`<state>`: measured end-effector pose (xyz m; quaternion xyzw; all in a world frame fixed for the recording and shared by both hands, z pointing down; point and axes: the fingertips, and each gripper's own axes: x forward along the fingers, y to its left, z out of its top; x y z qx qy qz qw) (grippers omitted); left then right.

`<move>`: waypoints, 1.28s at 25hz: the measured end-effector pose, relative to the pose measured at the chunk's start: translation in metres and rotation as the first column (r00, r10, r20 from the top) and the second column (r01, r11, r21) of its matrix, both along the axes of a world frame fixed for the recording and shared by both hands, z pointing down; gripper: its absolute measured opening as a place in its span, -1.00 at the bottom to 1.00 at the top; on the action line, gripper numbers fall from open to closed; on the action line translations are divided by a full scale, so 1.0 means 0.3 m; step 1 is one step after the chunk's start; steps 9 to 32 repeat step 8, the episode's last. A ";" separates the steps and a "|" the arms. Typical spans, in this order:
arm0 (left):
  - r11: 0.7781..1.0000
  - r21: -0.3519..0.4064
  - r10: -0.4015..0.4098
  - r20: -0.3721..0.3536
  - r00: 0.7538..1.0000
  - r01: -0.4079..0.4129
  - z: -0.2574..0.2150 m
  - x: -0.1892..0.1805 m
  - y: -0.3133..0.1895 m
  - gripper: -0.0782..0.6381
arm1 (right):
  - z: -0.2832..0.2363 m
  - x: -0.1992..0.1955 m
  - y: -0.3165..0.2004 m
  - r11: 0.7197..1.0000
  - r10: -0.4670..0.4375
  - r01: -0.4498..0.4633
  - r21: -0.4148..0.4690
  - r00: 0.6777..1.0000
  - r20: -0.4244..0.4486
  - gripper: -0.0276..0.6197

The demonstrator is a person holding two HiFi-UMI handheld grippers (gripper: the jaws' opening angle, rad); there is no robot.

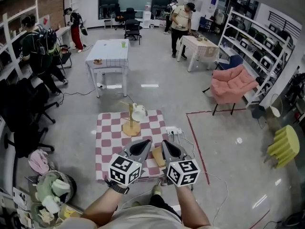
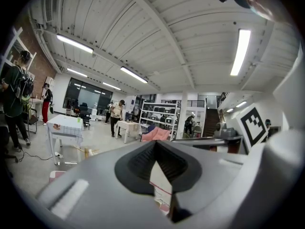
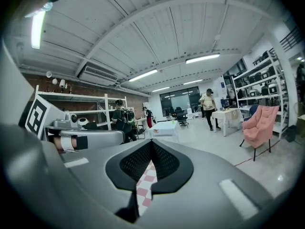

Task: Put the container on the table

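Note:
A small table with a red and white checked cloth [image 1: 110,138] stands below me. On it is a wooden stand [image 1: 131,123] with a white cup [image 1: 138,112] hanging from it. A flat tan object [image 1: 157,157], possibly the container, lies near the table's front edge, partly hidden between my grippers. My left gripper [image 1: 145,143] and right gripper [image 1: 166,143] hover side by side above that edge. In the left gripper view the left gripper [image 2: 155,144] has its jaws shut on nothing. The right gripper [image 3: 151,143] is likewise shut and empty in its own view.
A power strip [image 1: 172,130] with cables lies on the floor right of the table, beside a red tape line [image 1: 196,147]. Farther off are a white table [image 1: 108,54], a pink armchair [image 1: 232,84], shelving and several people. Clutter [image 1: 50,190] sits at my lower left.

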<state>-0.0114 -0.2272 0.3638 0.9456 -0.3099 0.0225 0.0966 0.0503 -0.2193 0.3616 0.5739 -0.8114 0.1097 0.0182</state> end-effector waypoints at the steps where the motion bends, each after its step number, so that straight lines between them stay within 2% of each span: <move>1: 1.000 -0.001 0.000 0.000 1.000 0.000 0.002 0.000 0.000 -0.76 | 0.003 0.000 -0.001 1.000 0.000 0.000 -0.001 1.000 -0.001 -0.88; 32: 1.000 -0.002 0.000 -0.002 1.000 0.000 0.006 -0.005 -0.016 -0.76 | 0.009 -0.008 -0.015 1.000 0.001 -0.001 -0.002 1.000 -0.007 -0.89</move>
